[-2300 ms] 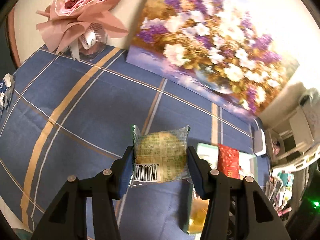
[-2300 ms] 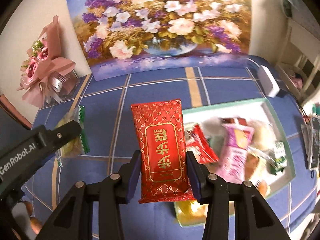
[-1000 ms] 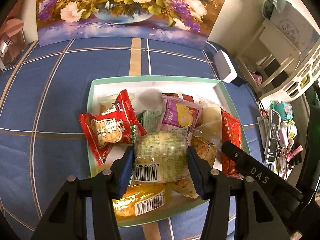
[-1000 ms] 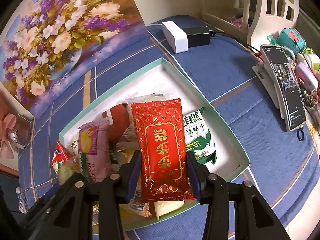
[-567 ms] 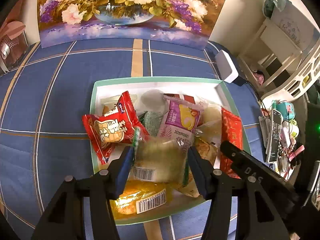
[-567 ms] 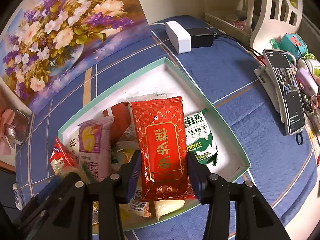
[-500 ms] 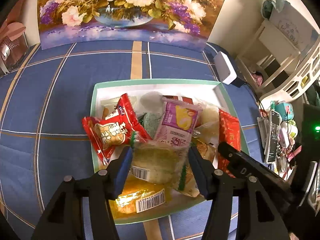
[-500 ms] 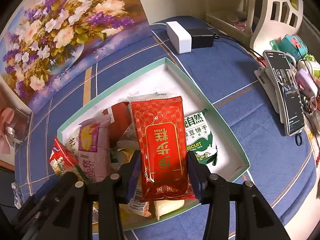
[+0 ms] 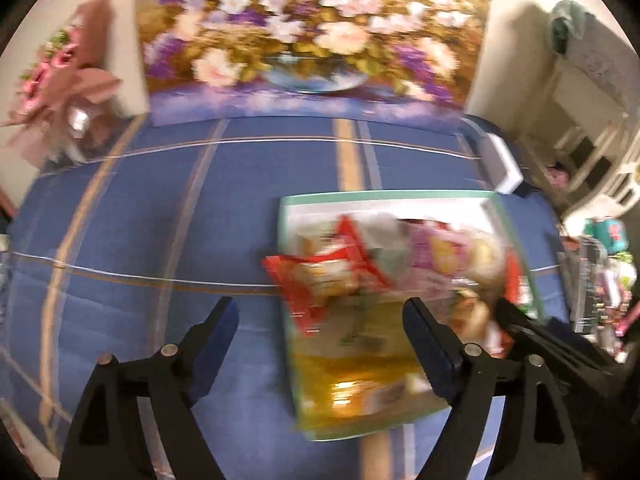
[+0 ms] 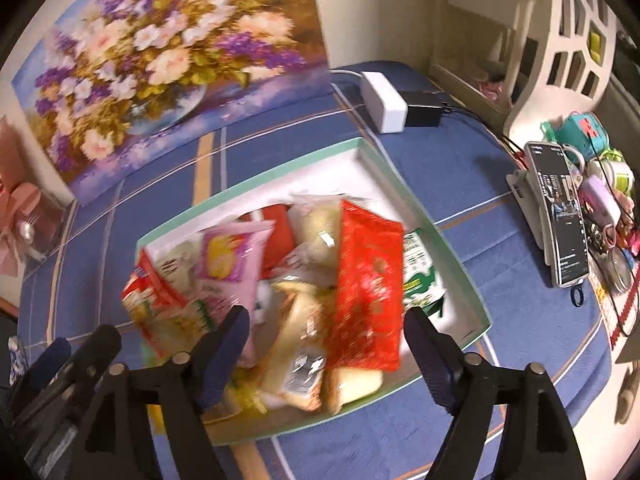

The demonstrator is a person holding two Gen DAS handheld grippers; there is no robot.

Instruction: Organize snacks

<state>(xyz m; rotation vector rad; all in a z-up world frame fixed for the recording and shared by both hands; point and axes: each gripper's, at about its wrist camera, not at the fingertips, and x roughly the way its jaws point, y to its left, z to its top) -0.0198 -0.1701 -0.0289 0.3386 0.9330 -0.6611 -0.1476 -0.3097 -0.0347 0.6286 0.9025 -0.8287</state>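
A mint-rimmed white tray point(image 10: 460, 268) point(image 9: 384, 196) on the blue cloth holds a heap of snack packets. The red gold-patterned packet point(image 10: 370, 284) lies loose on the heap, just beyond my right gripper point(image 10: 326, 322), whose jaws are opening and grip nothing. My left gripper point(image 9: 320, 316) hangs over the tray's near left part with jaws opening and nothing between its pads. The blurred green-yellow packet point(image 9: 360, 336) rests in the tray below it, next to a red snack bag point(image 9: 320, 276). A pink packet point(image 10: 228, 264) and a green biscuit pack point(image 10: 422, 276) also sit in the tray.
A flower painting point(image 9: 304, 36) leans on the wall behind. A pink bouquet point(image 9: 60, 76) stands at far left. A white power adapter point(image 10: 384, 96) lies behind the tray. A phone on a stand point(image 10: 560, 216) and small clutter crowd the right edge.
Both grippers opened wide and let go of their packets, which dropped onto the heap in the tray. Both hands drew back and up; the left view swung left.
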